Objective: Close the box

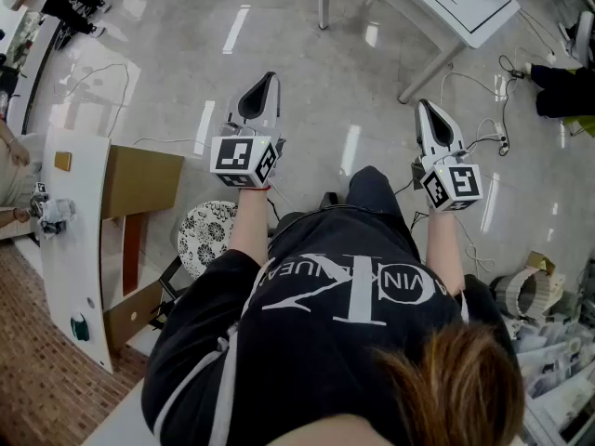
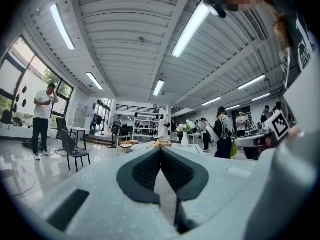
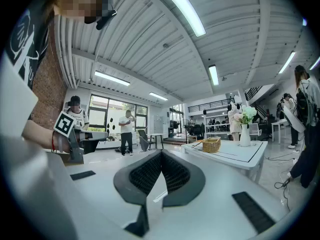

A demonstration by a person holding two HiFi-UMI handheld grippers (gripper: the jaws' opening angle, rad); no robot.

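Note:
No box shows clearly in any view. In the head view both grippers are held out in front of the person's body, above the glossy floor, pointing forward. My left gripper (image 1: 269, 82) has its dark jaws together with nothing between them, and its own view shows the same closed tips (image 2: 160, 150). My right gripper (image 1: 424, 107) is also shut and empty, its ribbed pads meeting at the tip (image 3: 161, 154). Each gripper view looks level across the room, and each shows the other gripper at its edge.
A white table (image 1: 453, 9) stands ahead to the right, carrying a wicker basket (image 3: 211, 144) and a vase (image 3: 244, 134). Cables (image 1: 485, 141) trail on the floor. A white board with a brown panel (image 1: 139, 180) and a patterned stool (image 1: 206, 236) are at left. People stand around.

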